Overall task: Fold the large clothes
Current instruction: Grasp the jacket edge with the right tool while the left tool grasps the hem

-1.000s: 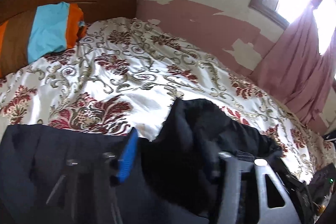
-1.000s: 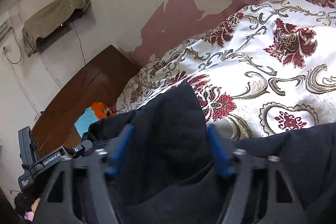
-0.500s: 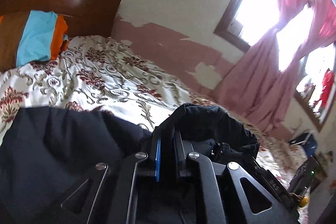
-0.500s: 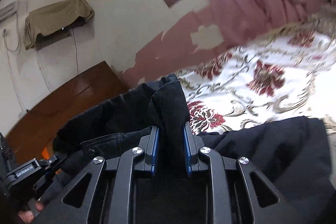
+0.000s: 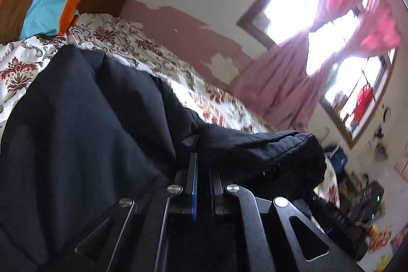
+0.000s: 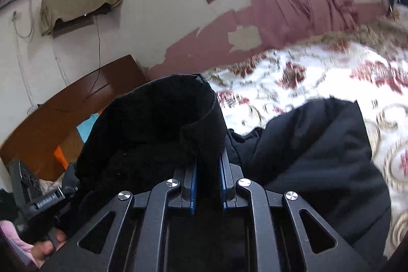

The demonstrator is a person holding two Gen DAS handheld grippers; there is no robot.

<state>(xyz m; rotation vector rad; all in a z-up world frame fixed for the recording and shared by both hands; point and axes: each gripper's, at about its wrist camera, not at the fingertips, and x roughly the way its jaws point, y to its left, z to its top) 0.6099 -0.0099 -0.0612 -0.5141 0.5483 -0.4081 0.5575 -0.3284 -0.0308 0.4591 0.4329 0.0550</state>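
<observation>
Holding the dark coat (image 5: 84,134) in both grippers, you are carrying it across the bed (image 5: 23,60), and the coming move is turning on how the garment is hanging between your two grips. On the left, your left gripper (image 5: 202,170) is pinching a fold of the fabric, its fingers (image 5: 193,185) brought together on it, with the broad body of the coat spreading away to the left and down toward the headboard end of the bed, where a blue and orange pillow (image 5: 48,9) is leaning. A thick padded edge of the coat is running rightward from those fingers toward the bed's foot end.

On the right, your right gripper (image 6: 207,170) is closing on a thick rolled band of the same coat (image 6: 311,149), the band standing up between its fingers (image 6: 193,185) and curling over to the left, while the rest is draping down to the right over the bed (image 6: 318,73). So the coat's long axis is lying roughly from one gripper to the other, along the bed's near edge, with both hands equally engaged.

Compared with a second ago, both sets of fingers were standing wide apart around the cloth; now they are drawn in on it, and the coat is lifting off the bedspread as the views swing toward the window (image 5: 293,7).
</observation>
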